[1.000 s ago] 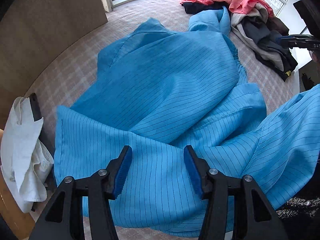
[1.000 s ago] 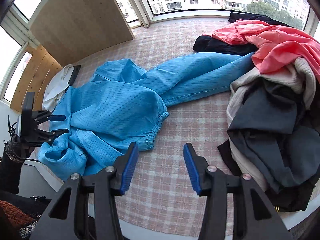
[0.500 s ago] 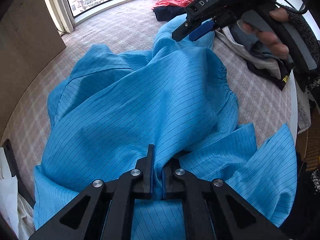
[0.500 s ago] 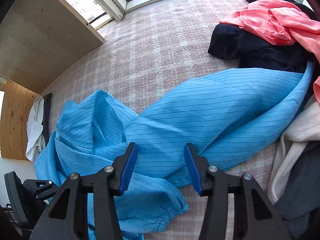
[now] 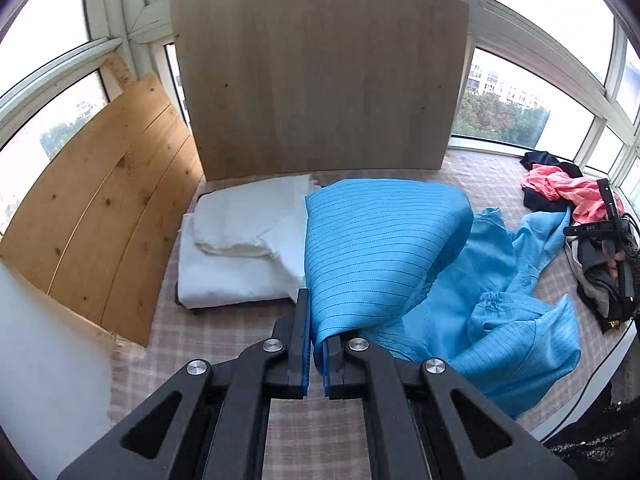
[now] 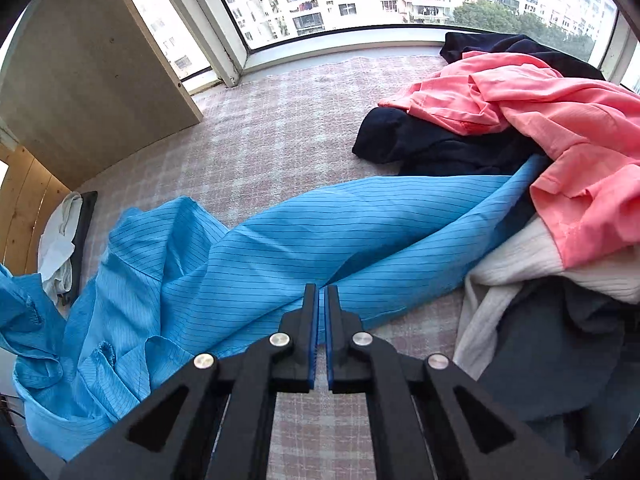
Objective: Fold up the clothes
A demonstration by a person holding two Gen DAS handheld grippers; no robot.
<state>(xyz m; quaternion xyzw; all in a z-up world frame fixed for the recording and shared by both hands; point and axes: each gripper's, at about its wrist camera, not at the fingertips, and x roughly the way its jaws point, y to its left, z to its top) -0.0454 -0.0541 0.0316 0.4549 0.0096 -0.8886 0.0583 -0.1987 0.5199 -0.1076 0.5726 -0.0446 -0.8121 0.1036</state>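
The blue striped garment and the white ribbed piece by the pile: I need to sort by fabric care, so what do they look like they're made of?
Blue striped garment: thin, smooth woven cloth, likely synthetic, with a slight sheen, fine dark lines and elastic cuffs. White ribbed piece: soft matte knit, shown by its raised ribs; the fibre cannot be told.

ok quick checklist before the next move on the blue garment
1. Left hand-held gripper clamped on blue garment: ok, fabric is pinched and lifted.
2. Right hand-held gripper gripping the garment: cannot tell, it is closing over the long blue section and no fabric clearly shows between the pads.
3. Garment free of the clothes pile: not ok, its far end runs under the pink top.
4. Folded white cloth clear of the garment: cannot tell, the lifted fabric hides its edge.
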